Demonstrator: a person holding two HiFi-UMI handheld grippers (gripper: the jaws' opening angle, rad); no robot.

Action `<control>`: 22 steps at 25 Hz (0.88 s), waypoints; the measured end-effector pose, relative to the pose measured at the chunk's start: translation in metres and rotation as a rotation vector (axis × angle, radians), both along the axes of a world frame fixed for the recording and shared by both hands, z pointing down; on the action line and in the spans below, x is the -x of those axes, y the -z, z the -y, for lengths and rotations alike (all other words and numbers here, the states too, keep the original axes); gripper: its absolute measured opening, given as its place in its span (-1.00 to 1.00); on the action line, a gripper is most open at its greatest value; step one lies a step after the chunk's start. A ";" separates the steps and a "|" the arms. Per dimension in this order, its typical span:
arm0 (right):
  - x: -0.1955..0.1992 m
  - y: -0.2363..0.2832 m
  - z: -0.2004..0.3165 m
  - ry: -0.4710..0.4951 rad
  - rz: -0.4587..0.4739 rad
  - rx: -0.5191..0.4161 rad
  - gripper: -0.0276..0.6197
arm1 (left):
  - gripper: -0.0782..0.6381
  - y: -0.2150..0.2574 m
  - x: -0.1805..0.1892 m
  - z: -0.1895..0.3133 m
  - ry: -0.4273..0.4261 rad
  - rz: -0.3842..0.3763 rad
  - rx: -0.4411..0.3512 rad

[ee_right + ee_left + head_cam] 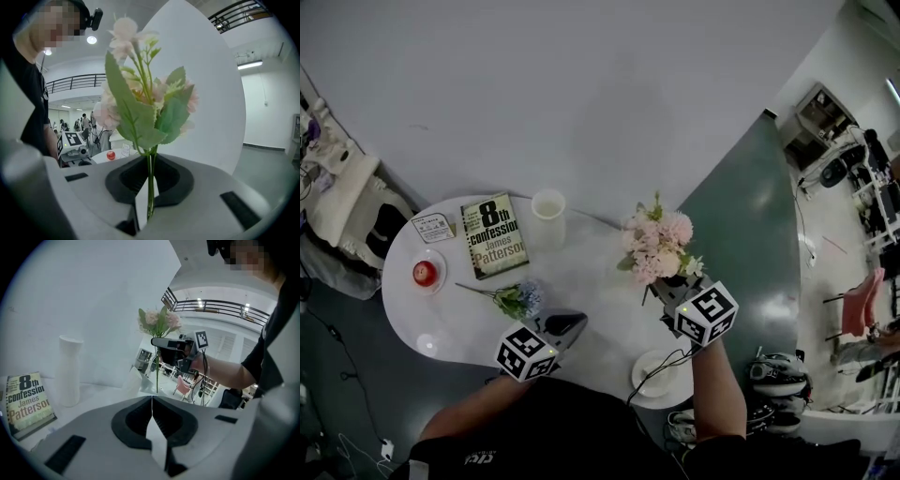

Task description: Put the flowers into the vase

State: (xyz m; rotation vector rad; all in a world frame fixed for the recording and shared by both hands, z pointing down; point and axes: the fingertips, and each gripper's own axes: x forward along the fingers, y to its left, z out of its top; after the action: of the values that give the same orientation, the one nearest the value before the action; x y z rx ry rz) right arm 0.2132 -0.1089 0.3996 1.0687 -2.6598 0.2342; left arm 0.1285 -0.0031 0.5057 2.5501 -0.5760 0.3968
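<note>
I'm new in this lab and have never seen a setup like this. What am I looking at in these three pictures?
No robot here: a person holds a claw in each hand. The top-down picture comes from a camera on the person's head. The other two come from cameras riding on each claw. On the round white table lie a book, a card, an apple on a saucer and a blue flower; a white vase stands there too. The right claw is shut on the stem of the pink flowers, held up off the table. The left claw is shut and empty.
</note>
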 end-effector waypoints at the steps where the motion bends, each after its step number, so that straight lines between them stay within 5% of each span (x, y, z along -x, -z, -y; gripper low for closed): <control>1: -0.001 0.002 0.001 -0.003 0.005 -0.003 -0.79 | -0.75 -0.001 0.000 0.000 0.000 -0.001 0.002; 22: -0.010 0.038 0.025 -0.050 0.089 -0.076 -0.79 | -0.75 -0.002 0.004 0.005 0.008 0.010 0.014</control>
State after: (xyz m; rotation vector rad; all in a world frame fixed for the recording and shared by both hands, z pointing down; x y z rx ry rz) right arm 0.2236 -0.1334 0.3619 1.1751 -2.7432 0.1960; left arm 0.1249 -0.0079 0.5076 2.5335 -0.5845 0.4095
